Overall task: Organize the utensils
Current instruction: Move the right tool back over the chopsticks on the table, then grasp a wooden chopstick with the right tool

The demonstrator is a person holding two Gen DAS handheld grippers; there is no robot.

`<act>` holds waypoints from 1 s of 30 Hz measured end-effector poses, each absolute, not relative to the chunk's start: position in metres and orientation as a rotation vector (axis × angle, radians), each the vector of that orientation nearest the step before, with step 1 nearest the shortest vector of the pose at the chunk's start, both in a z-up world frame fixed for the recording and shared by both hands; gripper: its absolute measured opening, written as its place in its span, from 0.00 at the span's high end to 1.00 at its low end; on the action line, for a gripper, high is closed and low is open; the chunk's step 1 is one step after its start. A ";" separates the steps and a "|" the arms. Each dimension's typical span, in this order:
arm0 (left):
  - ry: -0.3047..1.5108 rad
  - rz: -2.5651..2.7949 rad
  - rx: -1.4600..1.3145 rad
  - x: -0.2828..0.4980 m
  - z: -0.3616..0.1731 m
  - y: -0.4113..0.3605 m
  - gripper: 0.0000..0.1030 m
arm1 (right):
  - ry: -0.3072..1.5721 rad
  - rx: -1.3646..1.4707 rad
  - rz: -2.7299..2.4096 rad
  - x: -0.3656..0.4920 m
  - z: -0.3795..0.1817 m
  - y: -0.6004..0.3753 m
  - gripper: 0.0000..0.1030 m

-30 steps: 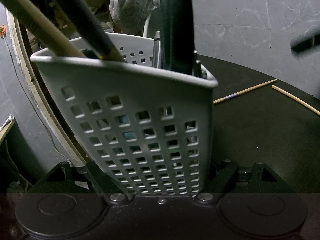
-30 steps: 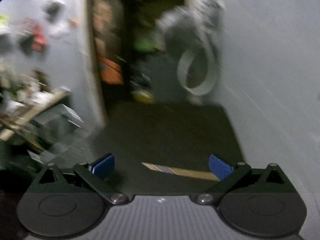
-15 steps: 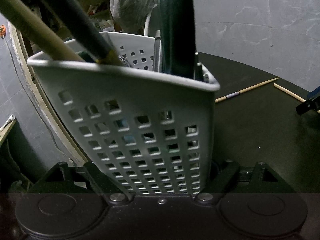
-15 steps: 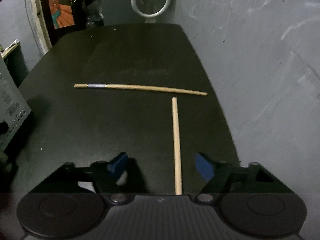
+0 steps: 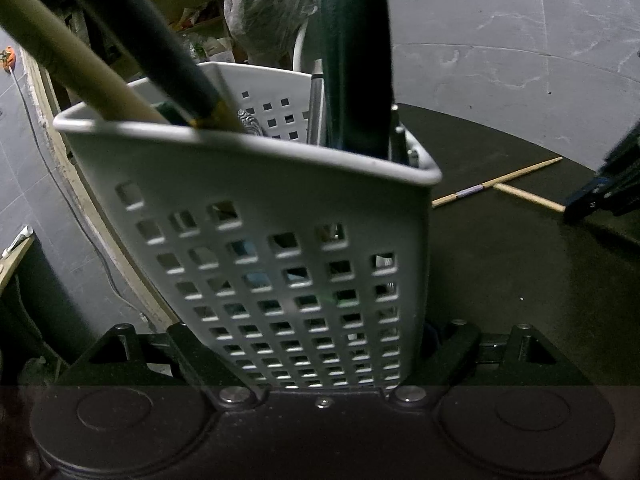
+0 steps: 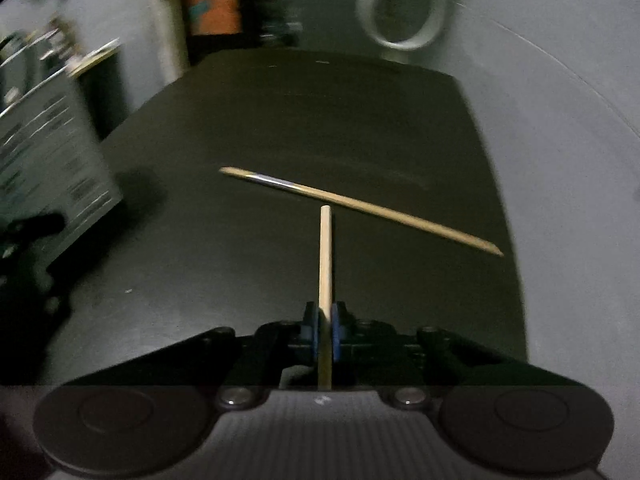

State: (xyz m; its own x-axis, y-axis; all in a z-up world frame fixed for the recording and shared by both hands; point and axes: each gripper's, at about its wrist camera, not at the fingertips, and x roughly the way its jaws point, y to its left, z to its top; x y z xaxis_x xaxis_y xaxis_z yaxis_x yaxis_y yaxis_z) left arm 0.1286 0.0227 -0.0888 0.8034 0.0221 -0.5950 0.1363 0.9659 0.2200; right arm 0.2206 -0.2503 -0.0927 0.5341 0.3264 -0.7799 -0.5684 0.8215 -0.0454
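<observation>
My left gripper (image 5: 320, 360) is clamped on the base of a pale grey perforated plastic utensil caddy (image 5: 280, 248); a finger sits tight against each side of it. The caddy stands upright at the left of the round black tabletop (image 5: 500, 280). Handles stick up out of it: 1 thick cream-coloured handle (image 5: 60, 48) and 1 dark round handle (image 5: 160, 52), both leaning left, and 1 broad dark green handle (image 5: 356, 60) standing nearly straight. Bits of metal cutlery show at the rim, too small to name.

My right gripper (image 6: 325, 330) points down at the tabletop, jaws closing, and the blue pads (image 6: 335, 332) are already pinching the near end of a plain light wooden chopstick (image 6: 325, 256). That stick runs straight away from me, its far tip just short of a 2nd wooden chopstick with a bluish-purple band near one end (image 6: 360, 204). The 2nd lies crosswise on the table, band end to the left, thin end to the right and nearer. I cannot tell whether the 2 touch.

From the left camera both sticks lie right of the caddy, well apart from it, with the right gripper at the far right edge of view, blurred.

A grey wall (image 6: 560, 120) stands behind the table, and a pale hose loop (image 6: 400, 4) hangs beyond it.
</observation>
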 end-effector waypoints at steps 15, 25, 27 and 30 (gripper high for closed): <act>0.636 -0.056 0.258 0.127 -0.089 0.021 0.16 | 0.726 -0.630 0.794 0.261 -0.097 -0.183 0.92; 0.637 -0.055 0.260 0.127 -0.089 0.021 0.16 | 0.706 -0.580 0.777 0.259 -0.087 -0.191 0.63; 0.638 -0.055 0.261 0.127 -0.090 0.021 0.16 | 0.694 -0.558 0.766 0.261 -0.082 -0.193 0.54; 0.638 -0.054 0.261 0.126 -0.090 0.021 0.16 | 0.683 -0.538 0.746 0.265 -0.077 -0.195 0.47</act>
